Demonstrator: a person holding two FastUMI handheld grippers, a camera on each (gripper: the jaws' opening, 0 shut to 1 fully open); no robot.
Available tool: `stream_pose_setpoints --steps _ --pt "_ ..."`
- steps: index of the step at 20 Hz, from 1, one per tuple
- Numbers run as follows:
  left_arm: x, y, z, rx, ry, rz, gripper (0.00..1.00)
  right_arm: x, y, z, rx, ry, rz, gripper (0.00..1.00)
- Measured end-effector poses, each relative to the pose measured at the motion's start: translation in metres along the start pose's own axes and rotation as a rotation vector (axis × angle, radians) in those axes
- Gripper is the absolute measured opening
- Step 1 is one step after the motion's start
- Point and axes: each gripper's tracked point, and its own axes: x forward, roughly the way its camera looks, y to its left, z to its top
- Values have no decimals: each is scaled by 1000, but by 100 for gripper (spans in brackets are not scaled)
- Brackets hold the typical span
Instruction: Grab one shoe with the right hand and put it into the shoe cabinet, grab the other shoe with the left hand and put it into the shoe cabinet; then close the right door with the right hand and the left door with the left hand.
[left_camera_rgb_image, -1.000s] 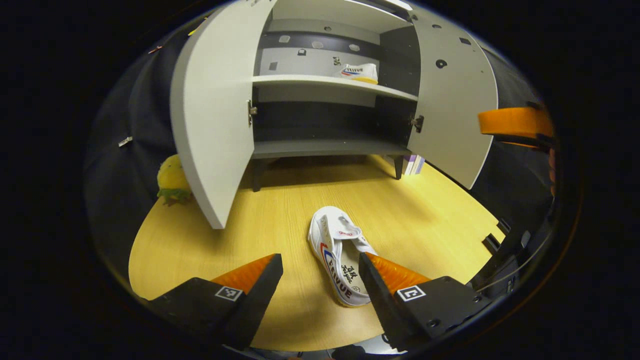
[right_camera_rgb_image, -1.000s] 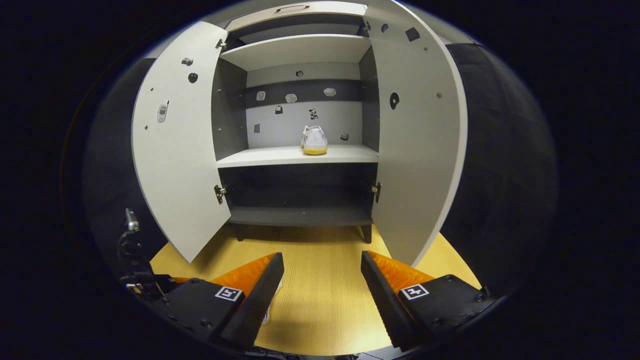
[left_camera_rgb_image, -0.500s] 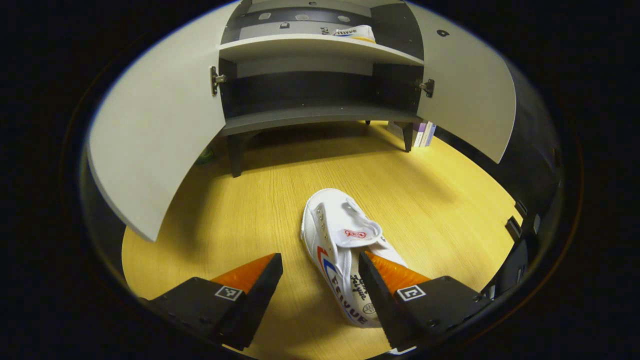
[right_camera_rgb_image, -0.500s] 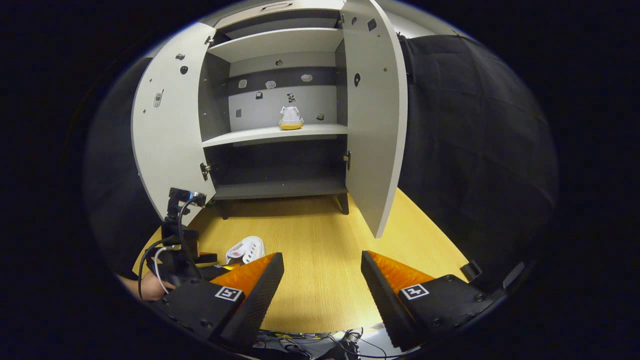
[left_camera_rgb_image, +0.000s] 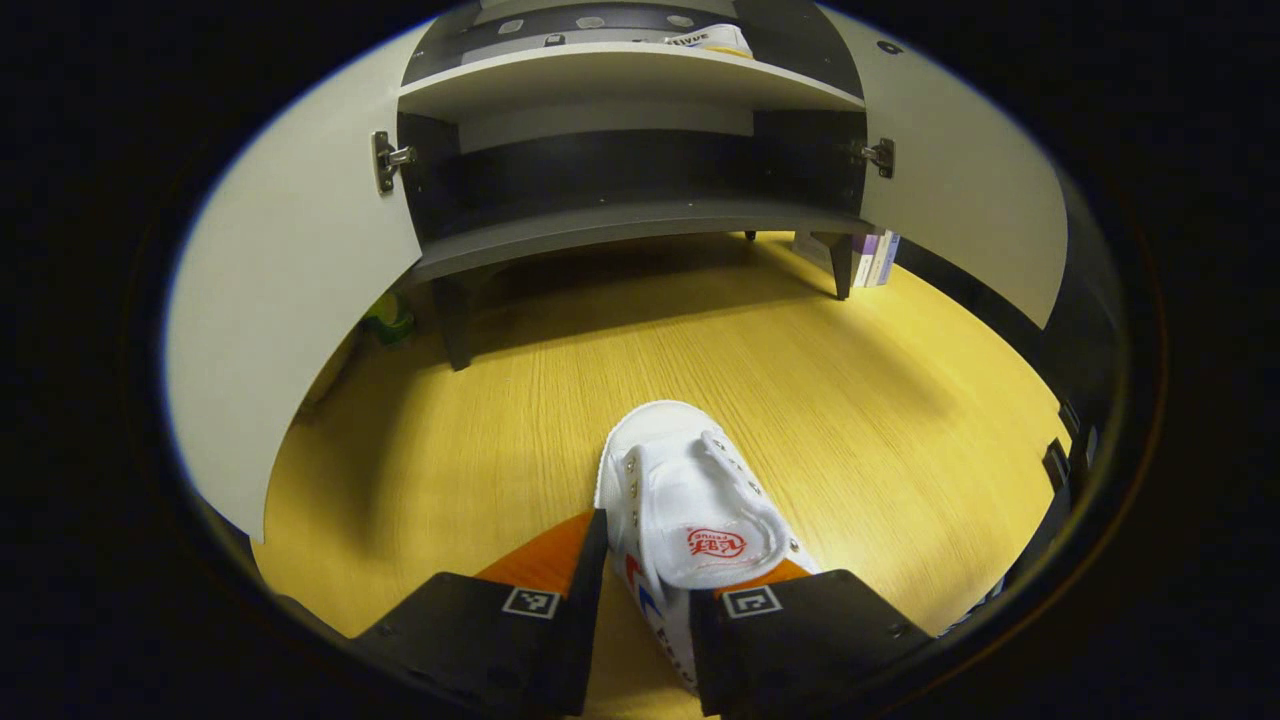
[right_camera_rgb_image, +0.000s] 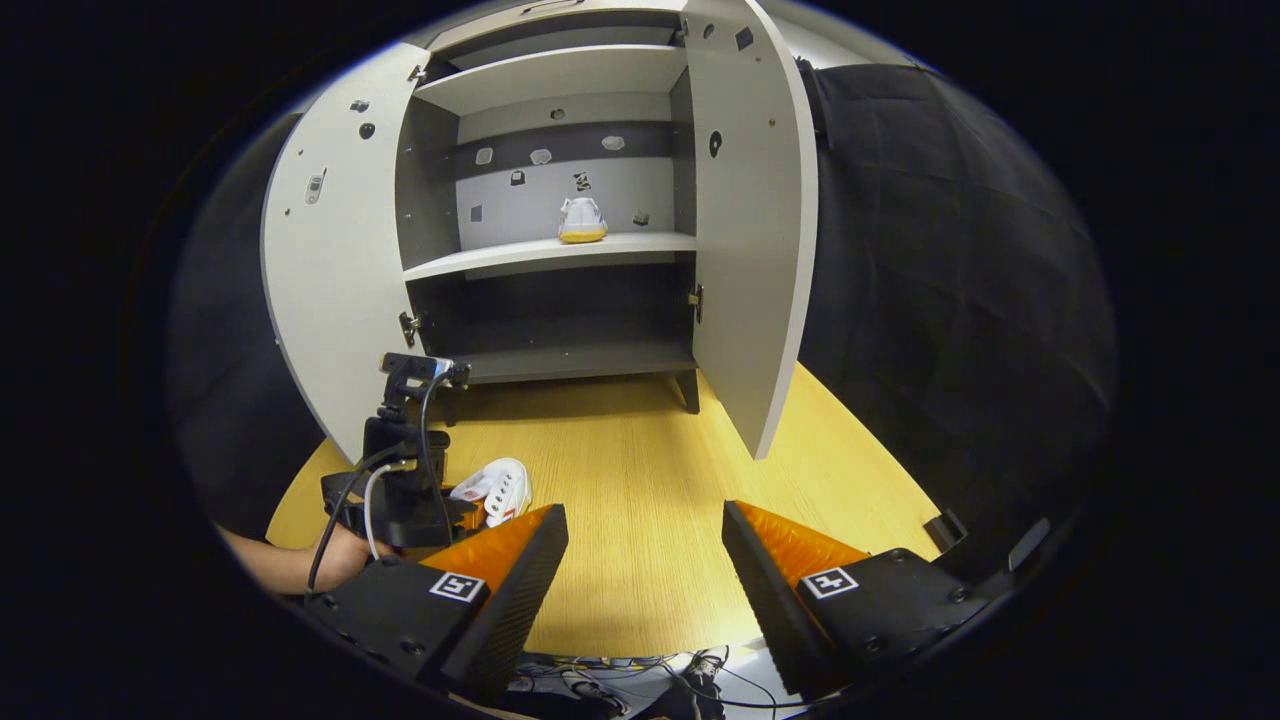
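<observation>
Between left hand-held gripper (left_camera_rgb_image: 640, 600) fingers, shoe (left_camera_rgb_image: 690, 510)

The shoe (left_camera_rgb_image: 690, 500) on the floor was white, with a red mark on its tongue, silver eyelets, and red and blue stripes down its side. The floor (left_camera_rgb_image: 820, 380) was yellow wood grain. The cabinet (right_camera_rgb_image: 560, 250) had pale grey doors and a pale shelf, dark grey inside below, with a dark band across its light back panel. The other shoe (right_camera_rgb_image: 581, 220) on the shelf was white with a yellow sole. Books (left_camera_rgb_image: 872, 258) beside a cabinet leg showed purple and white spines. Something green and yellow (left_camera_rgb_image: 388, 318) sat behind the left door. The wall cloth (right_camera_rgb_image: 950, 260) was black.
</observation>
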Motion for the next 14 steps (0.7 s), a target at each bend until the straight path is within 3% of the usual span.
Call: stream_pose_setpoints --steps 3,7,14 --pt "3 10 -3 0 19 37 22 2 -1 2 -6 -6 2 99" --pt "0 13 -2 -24 18 18 6 4 0 6 -10 -12 7 99" --pt "-57 9 26 -58 -54 24 5 12 -1 17 -39 -47 34 99"
